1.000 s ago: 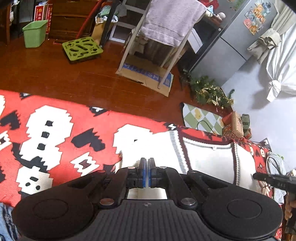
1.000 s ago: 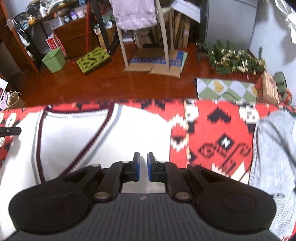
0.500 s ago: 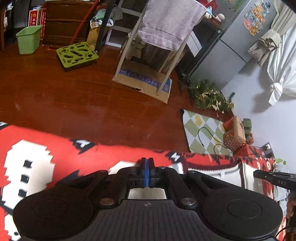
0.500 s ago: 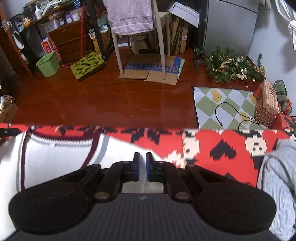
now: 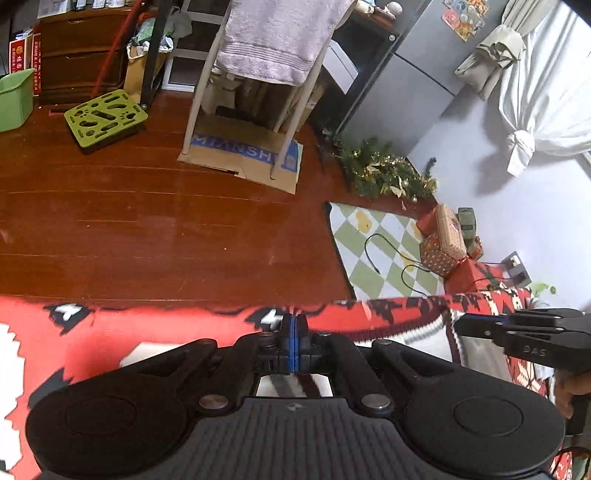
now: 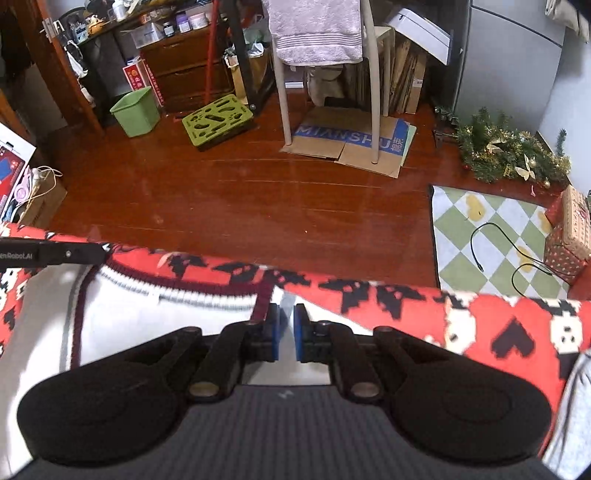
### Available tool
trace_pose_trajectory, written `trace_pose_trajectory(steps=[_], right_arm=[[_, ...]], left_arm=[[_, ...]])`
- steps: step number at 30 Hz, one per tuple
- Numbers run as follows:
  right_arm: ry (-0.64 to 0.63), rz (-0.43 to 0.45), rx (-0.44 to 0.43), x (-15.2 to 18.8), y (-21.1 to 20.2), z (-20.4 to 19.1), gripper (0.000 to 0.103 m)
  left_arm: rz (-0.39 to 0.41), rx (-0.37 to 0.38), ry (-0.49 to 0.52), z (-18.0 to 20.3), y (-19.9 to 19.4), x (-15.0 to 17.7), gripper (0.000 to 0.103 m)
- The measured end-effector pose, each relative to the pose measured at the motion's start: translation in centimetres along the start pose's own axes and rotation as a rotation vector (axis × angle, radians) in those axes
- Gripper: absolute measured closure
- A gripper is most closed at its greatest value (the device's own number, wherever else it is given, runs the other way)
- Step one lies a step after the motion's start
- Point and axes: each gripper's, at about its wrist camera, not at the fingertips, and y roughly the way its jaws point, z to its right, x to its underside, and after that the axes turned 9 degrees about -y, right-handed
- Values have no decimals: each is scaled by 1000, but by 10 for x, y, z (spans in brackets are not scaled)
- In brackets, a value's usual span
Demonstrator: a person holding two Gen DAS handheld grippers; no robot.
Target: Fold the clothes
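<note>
Both views have swung up toward the room since a second ago, so less of the red patterned blanket [image 6: 480, 317] shows and more wooden floor [image 6: 258, 206] fills the frame. On that blanket lies the white sweater [image 6: 155, 321] with maroon trim, reaching under both tools. Beyond stand a grey fridge [image 5: 417, 74], a chair draped with a lilac towel [image 6: 317, 33], flattened cardboard [image 6: 351, 144], a checkered mat [image 6: 491, 236], a garland [image 6: 506, 155], a green bin [image 6: 136, 110]. The left gripper [image 5: 293, 325] has its pads pressed together; striped fabric shows just behind them. The right gripper [image 6: 286, 325] keeps a narrow gap, with sweater fabric visible in it; whether it pinches I cannot tell.
</note>
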Motion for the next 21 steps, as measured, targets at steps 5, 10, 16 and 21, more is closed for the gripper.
trace_pose_trajectory(steps=[5,10,16,21], right_arm=[[28,15,17,-15,1,5,94],[-7,38,-1,0,-36,-2,94],[56,9,2,69,-90,-12,94],[123,-18,37,119,-113,-14,94]], left_arm=[[4,1,-11,3,-1,-12,102],[36,-1,-29,-1,-34,-3,102],[57,-44,-105,-18,-92,54,102],[27,-80,-186,-36,-120,107,102]])
